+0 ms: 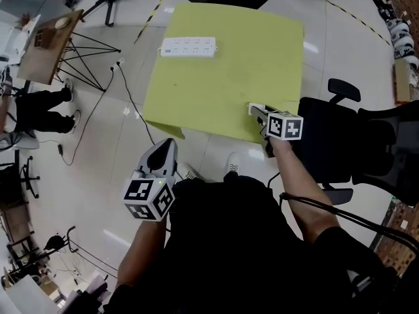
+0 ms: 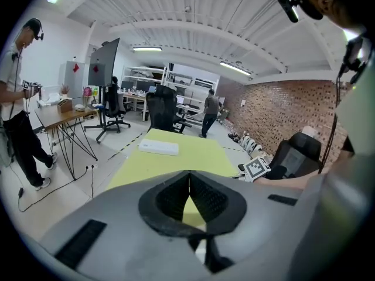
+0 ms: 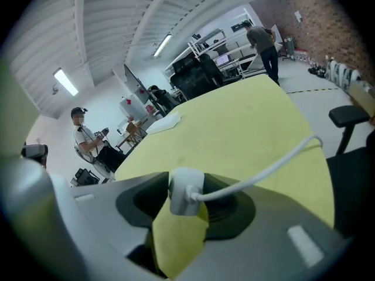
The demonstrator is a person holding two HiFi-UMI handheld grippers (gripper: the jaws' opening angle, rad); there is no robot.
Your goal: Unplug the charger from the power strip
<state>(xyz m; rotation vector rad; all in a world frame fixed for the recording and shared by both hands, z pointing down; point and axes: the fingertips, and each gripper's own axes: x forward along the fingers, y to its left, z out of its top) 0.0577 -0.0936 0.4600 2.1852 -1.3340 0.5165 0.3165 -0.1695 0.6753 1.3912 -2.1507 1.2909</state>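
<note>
The right gripper (image 1: pixel 256 110) is positioned at the near right edge of the yellow-green table (image 1: pixel 229 77). Its jaws are set wide, with the white charger (image 3: pixel 186 193) standing between the pads at the jaw tips. A sliver of table surface shows beside the charger, so the pads do not clamp it. The white cable (image 3: pixel 263 170) runs from the charger's near face off to the right. The charger is unplugged and well apart from the white power strip (image 1: pixel 188 46), which lies at the far left of the table. The left gripper (image 2: pixel 188 177) is held off the table over the floor (image 1: pixel 111 142), pads closed together at the tips with nothing between them.
</note>
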